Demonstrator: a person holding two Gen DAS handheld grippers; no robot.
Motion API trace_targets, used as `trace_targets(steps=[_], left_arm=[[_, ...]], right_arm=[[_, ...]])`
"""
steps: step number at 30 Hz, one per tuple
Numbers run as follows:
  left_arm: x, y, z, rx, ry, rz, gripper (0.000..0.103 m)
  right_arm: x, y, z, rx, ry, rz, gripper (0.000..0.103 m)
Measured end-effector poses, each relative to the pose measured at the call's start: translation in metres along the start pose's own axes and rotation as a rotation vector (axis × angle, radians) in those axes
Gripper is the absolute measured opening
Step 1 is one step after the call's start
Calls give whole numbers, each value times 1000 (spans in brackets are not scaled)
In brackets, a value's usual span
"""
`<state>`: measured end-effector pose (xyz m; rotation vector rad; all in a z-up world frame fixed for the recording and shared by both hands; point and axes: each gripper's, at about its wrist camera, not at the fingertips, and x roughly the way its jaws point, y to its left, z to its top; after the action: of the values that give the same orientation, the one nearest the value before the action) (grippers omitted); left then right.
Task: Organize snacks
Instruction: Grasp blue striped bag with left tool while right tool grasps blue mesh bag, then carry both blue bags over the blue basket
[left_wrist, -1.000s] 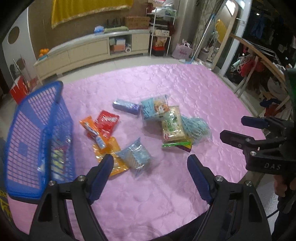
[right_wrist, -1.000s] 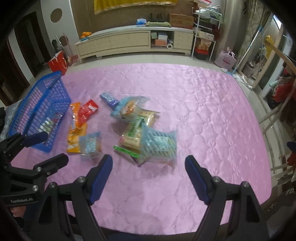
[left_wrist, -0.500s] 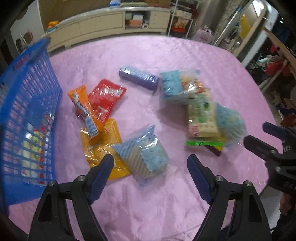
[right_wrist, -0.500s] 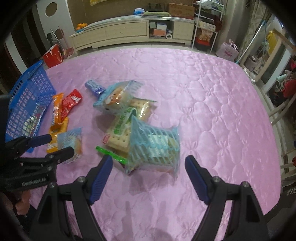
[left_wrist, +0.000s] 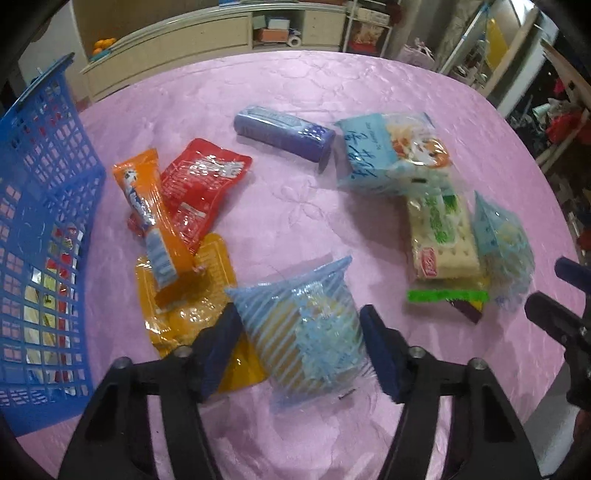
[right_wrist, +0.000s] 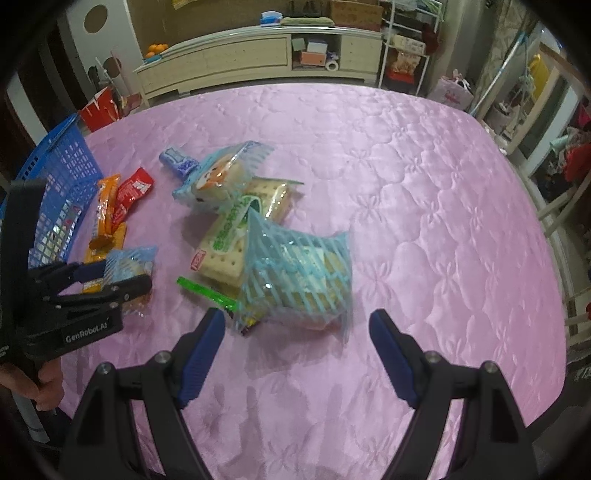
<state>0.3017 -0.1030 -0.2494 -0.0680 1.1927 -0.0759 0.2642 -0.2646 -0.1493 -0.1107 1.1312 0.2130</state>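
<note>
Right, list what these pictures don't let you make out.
- Packets inside the blue basket, left wrist view: mesh wall hides them.
- Dark packet, left wrist view: mostly buried under the cracker pack.
- Left claw around the striped bag: contact unclear, blurred.

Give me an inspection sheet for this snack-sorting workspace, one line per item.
Surface: pink quilted cover, snacks loose on its left half.
Job's things: blue basket at left, some packets already inside; striped blue packet between the left jaws; second striped blue packet ahead of the right jaws; cracker pack, purple tube, red packet, orange stick pack lying on a yellow packet.
Clutter: nothing seen.
Grippers: left gripper open, jaws flanking the packet, contact unclear; right gripper open, empty.
Cables: nothing seen.
Surroundings: cream sideboard, shelving, household items.
</note>
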Motion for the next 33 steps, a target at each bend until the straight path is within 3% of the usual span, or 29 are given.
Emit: trace_targets(steps=[4,9,13,15,24,25,26,27,33], left_arm=[[-9,-2,-7,1,16,-33,51],[-43,-7,-9,11,-56,-65,51],[-66,-8,-6,32,-105,-88,51],[-73,-9,-3,41,-120,-89,51],[-67,-13,6,58,-132,-111,51],[-64,-13,7,62,-129,-115,51],[-61,-14,8,62,-125,-115,51],[-59,-14,8,64,-122,-120,51],[-54,-16,6,75,-102,-139,51]], right_arm=[[-5,-9,-1,59,-4,53,84],[-3,-12,6,88,9,81,85],[6,-13,16,112,27,114,95],[11,-13,21,113,36,123,96],[49,-14,40,58,115,85,95],[55,-16,40,60,142,102,95],[59,-17,40,62,153,103,81],[62,-18,39,68,157,96,75],[53,-12,35,54,150,71,65]])
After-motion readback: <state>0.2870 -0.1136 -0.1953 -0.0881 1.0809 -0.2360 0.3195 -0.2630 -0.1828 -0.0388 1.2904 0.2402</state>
